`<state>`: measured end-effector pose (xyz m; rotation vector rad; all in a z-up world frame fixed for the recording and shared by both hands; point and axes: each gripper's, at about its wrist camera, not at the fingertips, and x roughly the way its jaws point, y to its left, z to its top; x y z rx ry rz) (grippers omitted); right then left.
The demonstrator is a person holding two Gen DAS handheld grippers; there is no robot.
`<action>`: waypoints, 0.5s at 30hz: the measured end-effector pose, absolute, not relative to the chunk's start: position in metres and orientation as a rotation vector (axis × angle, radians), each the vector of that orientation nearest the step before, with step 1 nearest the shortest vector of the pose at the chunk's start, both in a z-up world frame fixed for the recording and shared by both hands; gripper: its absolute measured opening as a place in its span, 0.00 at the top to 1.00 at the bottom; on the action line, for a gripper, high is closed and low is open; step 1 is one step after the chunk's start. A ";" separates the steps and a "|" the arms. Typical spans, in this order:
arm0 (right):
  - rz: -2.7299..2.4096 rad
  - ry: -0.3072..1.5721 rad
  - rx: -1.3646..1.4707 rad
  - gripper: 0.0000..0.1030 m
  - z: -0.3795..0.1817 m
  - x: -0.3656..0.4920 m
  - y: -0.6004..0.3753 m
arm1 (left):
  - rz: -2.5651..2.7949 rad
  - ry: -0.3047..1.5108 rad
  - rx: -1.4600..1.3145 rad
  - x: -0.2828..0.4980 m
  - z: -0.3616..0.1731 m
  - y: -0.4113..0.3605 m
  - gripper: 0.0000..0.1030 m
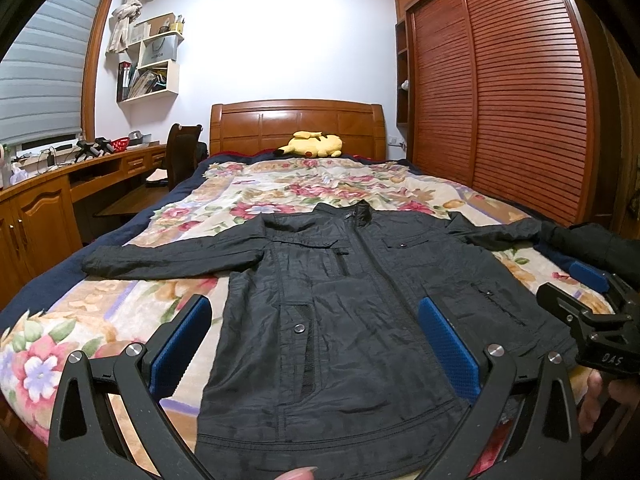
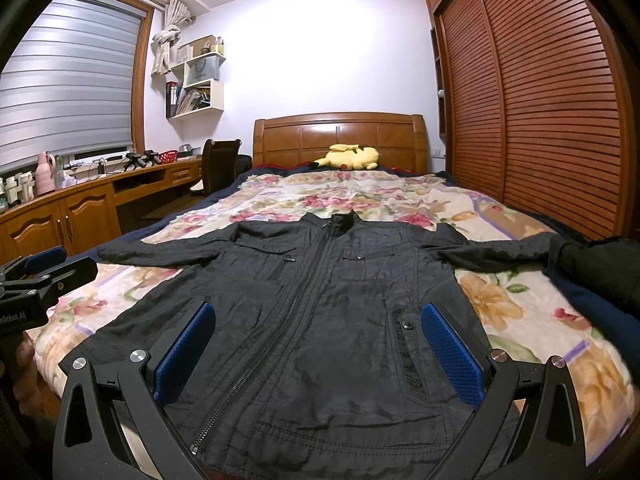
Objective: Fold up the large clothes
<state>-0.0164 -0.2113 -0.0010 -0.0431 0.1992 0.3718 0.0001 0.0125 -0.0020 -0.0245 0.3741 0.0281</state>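
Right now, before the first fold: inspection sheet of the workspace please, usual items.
Surface: bed with a floral blanket, mostly flat.
Job's things: black jacket laid front up, zipped, collar toward the headboard, both sleeves spread sideways; no fold made yet.
Clutter: dark bundle of cloth at the bed's right edge, by the sleeve end; yellow plush toy near the headboard, apart from the jacket.
Grippers: left gripper and right gripper both open, empty, over the jacket's lower half.
Cables: nothing seen on the bed; some wires on the desk.
Surroundings: desk and chair on the left, slatted wardrobe on the right, window blind, wall shelves.
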 end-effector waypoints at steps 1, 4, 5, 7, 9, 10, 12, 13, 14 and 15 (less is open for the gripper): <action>0.375 0.201 -0.044 0.01 -0.002 -0.016 -0.211 | 0.031 0.378 -0.021 0.000 -0.002 0.014 0.00; 0.384 0.207 -0.050 0.01 -0.003 -0.015 -0.209 | 0.037 0.393 -0.016 0.003 -0.001 0.019 0.00; 0.390 0.210 -0.053 0.01 -0.003 -0.013 -0.208 | 0.037 0.401 -0.016 0.003 0.000 0.023 0.00; 0.399 0.212 -0.063 0.01 -0.002 -0.011 -0.205 | 0.043 0.411 -0.016 0.006 0.001 0.028 0.00; 0.409 0.214 -0.071 0.01 -0.001 -0.009 -0.200 | 0.050 0.418 -0.017 0.008 0.002 0.034 0.00; 0.416 0.214 -0.071 0.01 0.000 -0.008 -0.200 | 0.055 0.419 -0.017 0.008 0.003 0.037 0.00; 0.432 0.215 -0.074 0.01 0.001 -0.005 -0.196 | 0.072 0.416 -0.015 0.009 0.005 0.048 0.00; 0.437 0.218 -0.075 0.01 0.002 -0.003 -0.194 | 0.080 0.414 -0.016 0.009 0.005 0.052 0.00; 0.443 0.221 -0.076 0.01 0.002 -0.001 -0.193 | 0.087 0.418 -0.018 0.010 0.005 0.057 0.00; 0.449 0.224 -0.077 0.01 0.003 0.001 -0.191 | 0.092 0.426 -0.025 0.012 0.005 0.064 0.00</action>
